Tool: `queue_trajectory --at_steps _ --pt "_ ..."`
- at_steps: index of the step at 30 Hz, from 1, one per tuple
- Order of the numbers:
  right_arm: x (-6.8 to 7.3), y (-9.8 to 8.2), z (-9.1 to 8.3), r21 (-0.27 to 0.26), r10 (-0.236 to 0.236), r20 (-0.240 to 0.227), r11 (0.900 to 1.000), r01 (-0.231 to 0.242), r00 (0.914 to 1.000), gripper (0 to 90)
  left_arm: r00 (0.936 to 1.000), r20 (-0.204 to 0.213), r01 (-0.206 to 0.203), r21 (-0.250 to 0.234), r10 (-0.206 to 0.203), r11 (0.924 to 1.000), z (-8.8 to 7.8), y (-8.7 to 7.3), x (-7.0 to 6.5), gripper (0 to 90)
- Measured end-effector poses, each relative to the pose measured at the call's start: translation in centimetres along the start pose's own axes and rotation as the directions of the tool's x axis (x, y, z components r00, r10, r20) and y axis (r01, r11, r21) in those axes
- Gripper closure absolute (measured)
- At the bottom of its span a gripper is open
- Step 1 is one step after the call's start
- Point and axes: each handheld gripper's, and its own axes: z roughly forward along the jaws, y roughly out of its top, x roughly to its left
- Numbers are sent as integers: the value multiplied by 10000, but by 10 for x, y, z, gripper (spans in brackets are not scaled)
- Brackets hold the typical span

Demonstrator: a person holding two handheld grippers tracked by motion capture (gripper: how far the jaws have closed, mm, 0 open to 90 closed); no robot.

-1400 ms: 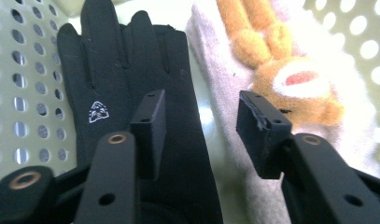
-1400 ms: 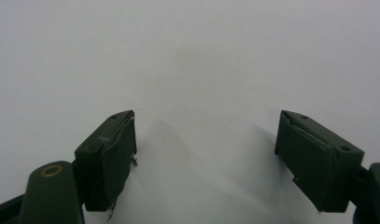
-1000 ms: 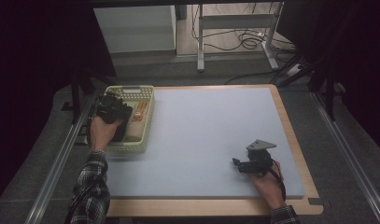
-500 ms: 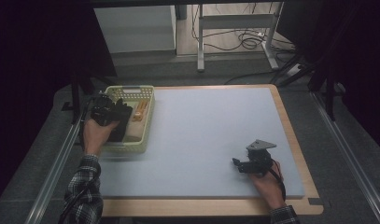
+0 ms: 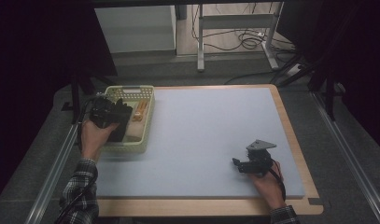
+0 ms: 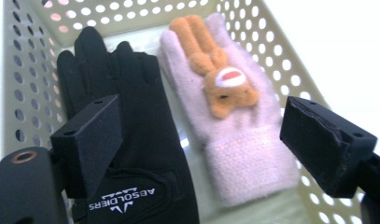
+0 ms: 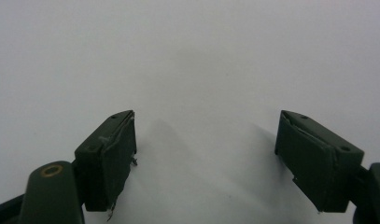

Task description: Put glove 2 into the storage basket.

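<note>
A pale yellow perforated basket [image 5: 131,91] sits at the mat's left edge. Inside it lie a black glove [image 6: 127,116] and, beside it, a pink knitted glove [image 6: 243,149] with an orange bunny on its back. My left gripper [image 6: 201,121] hovers just above them. Its jaws have just been opening and stand wide, with nothing pressed between the pads. In the high view the left gripper [image 5: 114,115] is over the basket's left half. My right gripper [image 5: 239,163] rests low over the mat at the front right, and its jaws [image 7: 206,135] are open over bare mat.
A light blue-grey mat [image 5: 201,126] covers the wooden table [image 5: 290,140]. The basket's holed walls [image 6: 29,70] close in around the gloves. Behind the table stand a cabinet [image 5: 134,28] and metal legs with cables on the floor.
The left hand has drawn back a little to the left over the basket. The right hand has stayed where it was.
</note>
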Motion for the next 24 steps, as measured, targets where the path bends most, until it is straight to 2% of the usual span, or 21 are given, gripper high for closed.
queue_trajectory --at_steps 15,24 --pt "0 0 0 18 -14 4 10000 14 10000 202 9968 438 -654 -339 669 9973 -12 -6 -20 87" --pt "0 0 0 19 -11 3 10000 11 10000 202 9904 838 -1046 -707 1104 9920 -21 -10 -39 67"
